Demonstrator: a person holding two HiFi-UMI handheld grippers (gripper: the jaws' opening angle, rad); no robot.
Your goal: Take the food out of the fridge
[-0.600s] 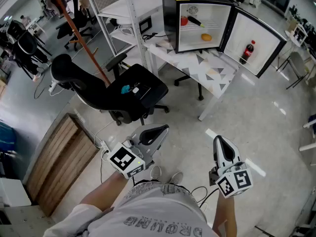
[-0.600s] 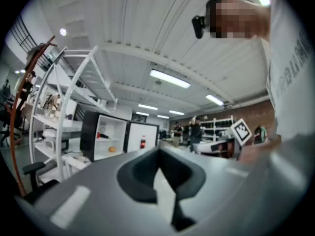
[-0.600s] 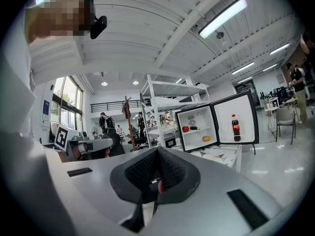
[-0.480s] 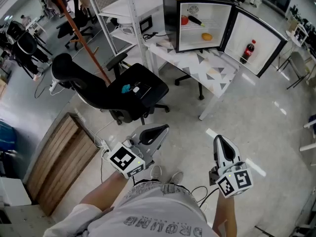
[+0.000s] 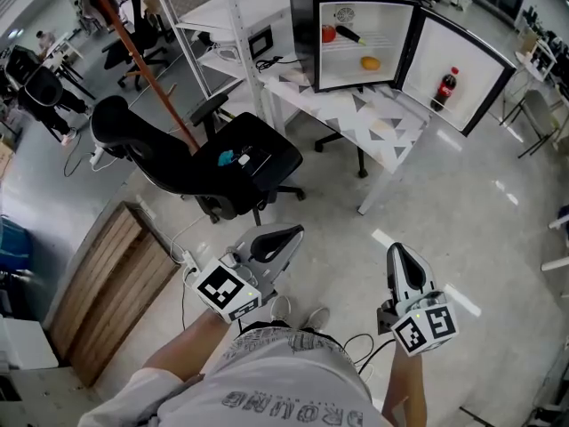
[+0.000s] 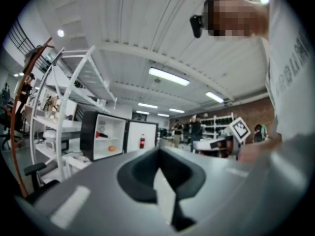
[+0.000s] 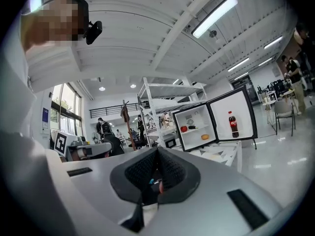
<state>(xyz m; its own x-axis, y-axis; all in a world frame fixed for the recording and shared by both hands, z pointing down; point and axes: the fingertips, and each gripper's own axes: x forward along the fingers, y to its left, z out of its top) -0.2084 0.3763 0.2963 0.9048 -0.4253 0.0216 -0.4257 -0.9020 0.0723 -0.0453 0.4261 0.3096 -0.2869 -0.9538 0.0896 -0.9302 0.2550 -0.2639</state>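
— Inside the fridge (image 5: 303, 38), on the upper shelf, sits a red round fruit (image 5: 328, 34) with a dark long thing (image 5: 349, 36) just beside it. An orange lump (image 5: 370, 62) lies on the shelf below, and a cola bottle (image 5: 443, 89) stands in the open door.
— How would they handle?
— My guess is that the red fruit is smooth, firm, light and apt to roll. Pinch it gently across its widest part, since it may bruise. The orange lump looks small, light and perhaps soft. The bottle is likely the heaviest and slick, so take it round the body, upright. What the dark thing is I cannot tell.
— And the grippers?
— Both are well apart from the fridge, low over the floor by the person's body. The left gripper (image 5: 286, 234) has its jaws pressed together with nothing between them, and the right gripper (image 5: 397, 256) likewise. Each must open before reaching in.
— Around the fridge?
— It stands on a white table (image 5: 378, 127), with a black office chair (image 5: 280, 163) nearer the person.
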